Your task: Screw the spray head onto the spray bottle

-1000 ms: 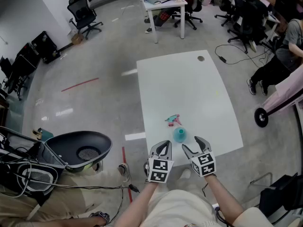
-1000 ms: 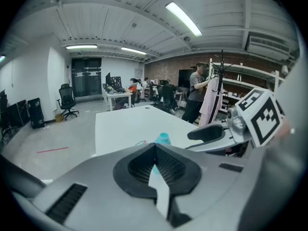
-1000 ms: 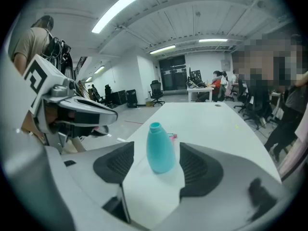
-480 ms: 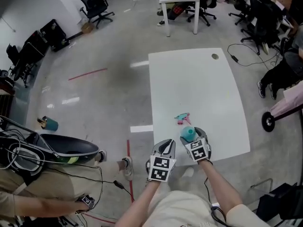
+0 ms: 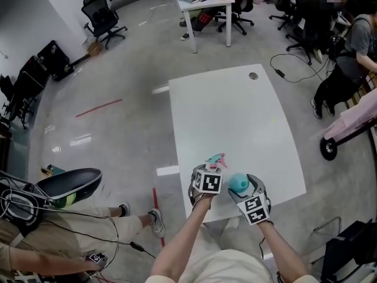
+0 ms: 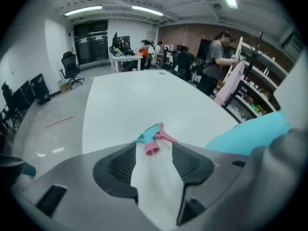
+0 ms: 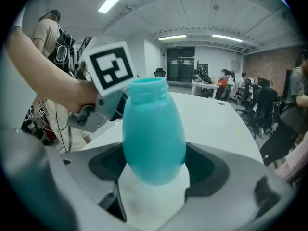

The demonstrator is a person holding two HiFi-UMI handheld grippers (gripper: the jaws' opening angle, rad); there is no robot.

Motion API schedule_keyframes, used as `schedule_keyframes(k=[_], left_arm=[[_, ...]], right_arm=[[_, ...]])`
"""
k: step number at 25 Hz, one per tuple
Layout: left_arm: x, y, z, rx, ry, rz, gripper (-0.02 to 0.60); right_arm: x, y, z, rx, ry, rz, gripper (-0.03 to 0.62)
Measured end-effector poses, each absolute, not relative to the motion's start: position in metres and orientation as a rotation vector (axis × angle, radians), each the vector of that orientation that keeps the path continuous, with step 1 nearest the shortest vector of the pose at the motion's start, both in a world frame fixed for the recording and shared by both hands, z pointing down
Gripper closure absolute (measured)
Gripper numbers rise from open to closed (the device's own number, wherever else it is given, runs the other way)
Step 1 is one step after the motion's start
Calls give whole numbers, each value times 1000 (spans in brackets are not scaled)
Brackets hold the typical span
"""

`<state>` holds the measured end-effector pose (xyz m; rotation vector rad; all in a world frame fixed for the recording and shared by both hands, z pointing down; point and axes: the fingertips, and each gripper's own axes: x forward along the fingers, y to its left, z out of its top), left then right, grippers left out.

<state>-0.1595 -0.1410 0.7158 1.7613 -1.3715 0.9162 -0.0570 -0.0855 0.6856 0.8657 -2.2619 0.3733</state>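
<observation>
Fingers (image 6: 120, 165) of left gripper (image 6: 153, 147) spread, jaws have just been opening, nothing pinched. Teal-and-pink spray head (image 6: 152, 139) lies on its side on the white table (image 5: 235, 111), straight ahead of the gap, near the front edge. Risk: a slanted close could shove it along the table instead of catching it

Teal spray bottle (image 7: 153, 129) just right of it, neck open, also close to the front edge. Right gripper (image 7: 156, 170): jaws have just been opening to full spread, bottle belly between the pads and filling the gap; no squeeze yet, I judge. Risk: round smooth belly may slip, or tip off the edge if bumped. Left gripper's marker cube (image 7: 111, 67) sits just beside the neck, so the two crowd. A tilted start would cross the thread

Around: dark dish-shaped thing (image 5: 70, 184) on the floor, red floor line (image 5: 99, 107), office chair (image 5: 103, 19), second white desk (image 5: 206, 5), cable port (image 5: 253, 75) by the table's far right corner. None stands in the way
</observation>
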Motion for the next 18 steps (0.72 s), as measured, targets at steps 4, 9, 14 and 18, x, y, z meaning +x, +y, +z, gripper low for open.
schedule_keyframes(k=[4,9,14,18], left_arm=[[-159,-154,748,1625,-1298,987,356],[-156,-166,764,1523,-1261,1021,437],[-148,-172,769,1562,-1216,1090,443],[-139,-173,737,1709,-1221,905,445]], right_arm=[[-52,-86,686,845,-2258,366,214],[-39,-95,700,849,-2219,411,214],[-42,-97,710,837,-2213,422,214],[-47,-98,705,832,-2239,415,214]])
